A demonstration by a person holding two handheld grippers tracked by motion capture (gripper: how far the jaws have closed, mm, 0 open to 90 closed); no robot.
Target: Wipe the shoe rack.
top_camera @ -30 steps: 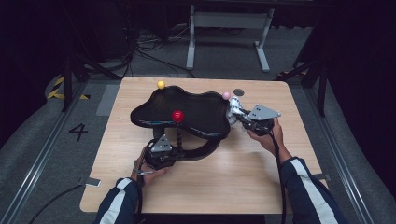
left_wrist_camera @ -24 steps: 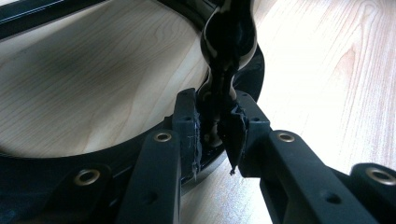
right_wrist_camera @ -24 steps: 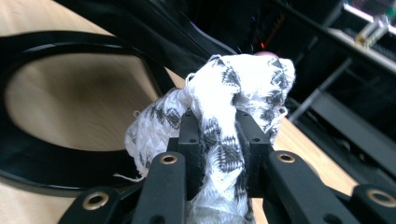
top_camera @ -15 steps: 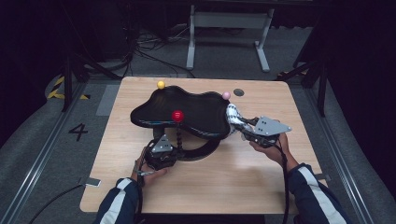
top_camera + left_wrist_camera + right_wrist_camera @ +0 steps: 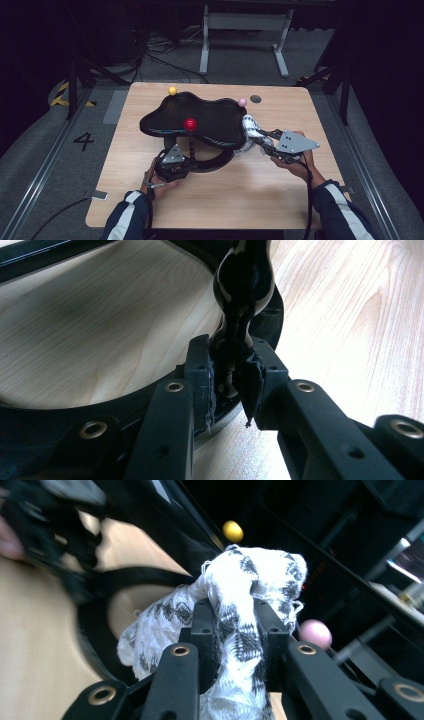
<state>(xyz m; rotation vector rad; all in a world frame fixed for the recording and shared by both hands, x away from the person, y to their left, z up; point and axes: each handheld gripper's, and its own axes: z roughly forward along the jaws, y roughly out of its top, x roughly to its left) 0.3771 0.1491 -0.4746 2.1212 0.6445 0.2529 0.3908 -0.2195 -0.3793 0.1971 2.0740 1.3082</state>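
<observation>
While our left gripper (image 5: 232,385) clamps the black wavy stand post (image 5: 243,285), our right gripper (image 5: 235,625) grasps the white black-patterned cloth (image 5: 235,587).

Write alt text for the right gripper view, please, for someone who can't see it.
Two black jaws of the right gripper clamp a crumpled white cloth with black pattern. Behind it lie a black curved stand on a pale wooden table, a small yellow ball and a small pink ball.

Woven cloth (image 5: 240,610), glossy black stand (image 5: 200,117), wooden table (image 5: 240,200)
</observation>
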